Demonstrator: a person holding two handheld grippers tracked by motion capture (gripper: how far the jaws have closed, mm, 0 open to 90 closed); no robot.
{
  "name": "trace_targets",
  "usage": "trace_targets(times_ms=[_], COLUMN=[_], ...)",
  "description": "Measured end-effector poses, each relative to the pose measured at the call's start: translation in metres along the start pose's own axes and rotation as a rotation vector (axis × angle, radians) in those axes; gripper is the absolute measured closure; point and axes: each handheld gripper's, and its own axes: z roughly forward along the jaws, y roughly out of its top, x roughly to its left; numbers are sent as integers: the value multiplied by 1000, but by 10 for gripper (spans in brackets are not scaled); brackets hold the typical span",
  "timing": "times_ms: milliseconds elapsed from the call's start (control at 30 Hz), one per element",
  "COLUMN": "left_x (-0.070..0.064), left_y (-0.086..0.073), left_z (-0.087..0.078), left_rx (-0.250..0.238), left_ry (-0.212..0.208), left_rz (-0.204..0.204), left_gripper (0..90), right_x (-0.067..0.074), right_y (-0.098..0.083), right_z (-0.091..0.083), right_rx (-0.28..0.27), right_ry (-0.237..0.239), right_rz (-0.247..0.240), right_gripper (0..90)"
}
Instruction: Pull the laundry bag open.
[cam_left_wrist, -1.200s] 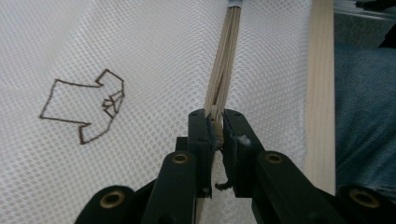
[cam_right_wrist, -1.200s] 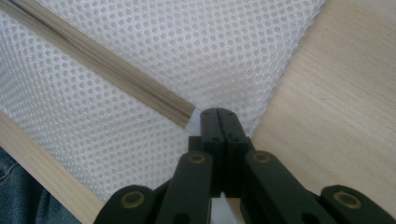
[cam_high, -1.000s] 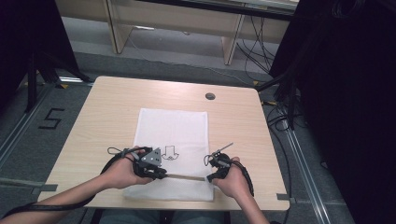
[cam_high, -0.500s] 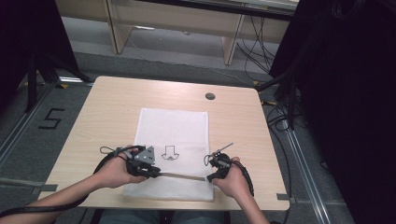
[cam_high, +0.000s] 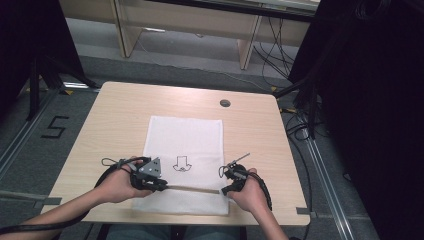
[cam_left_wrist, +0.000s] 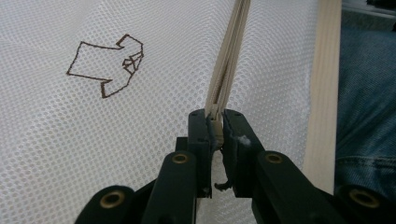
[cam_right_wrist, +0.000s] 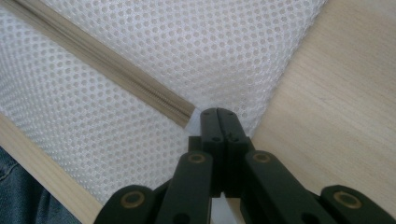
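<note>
A white mesh bag (cam_high: 185, 135) lies flat on the wooden table (cam_high: 120, 110), with a small arrow drawing (cam_high: 182, 163) on it. A beige zipper (cam_high: 192, 188) runs along its near edge. My left gripper (cam_high: 162, 186) is at the zipper's left part. In the left gripper view, the left gripper (cam_left_wrist: 215, 125) is shut on the zipper's slider, and the zipper (cam_left_wrist: 229, 60) stretches away from it. My right gripper (cam_high: 226, 191) sits at the zipper's right end. In the right gripper view, the right gripper (cam_right_wrist: 223, 114) is shut, pinching the mesh bag (cam_right_wrist: 187, 42) beside the zipper's end (cam_right_wrist: 184, 114).
A round cable hole (cam_high: 225, 103) sits in the table's far right part. Bare wood surrounds the bag on all sides. The table's near edge (cam_left_wrist: 324, 93) runs just behind the zipper, with the person's jeans (cam_left_wrist: 369, 116) below it. Dark equipment and cables stand right of the table.
My left gripper has slid a little to the left along the zipper, away from the right gripper. The right gripper has stayed in place.
</note>
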Motion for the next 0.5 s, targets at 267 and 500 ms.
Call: trace_targets(times_ms=[267, 500], left_x=[-1, 0], left_y=[-5, -13], left_z=[-1, -6], left_rx=[0, -1], left_ry=[0, 4], left_rz=[-5, -22], left_gripper=[817, 817], right_x=[0, 0], right_y=[0, 0], right_z=[0, 0], right_rx=[2, -10], right_ry=[2, 3], right_rz=[6, 8], right_gripper=[900, 900])
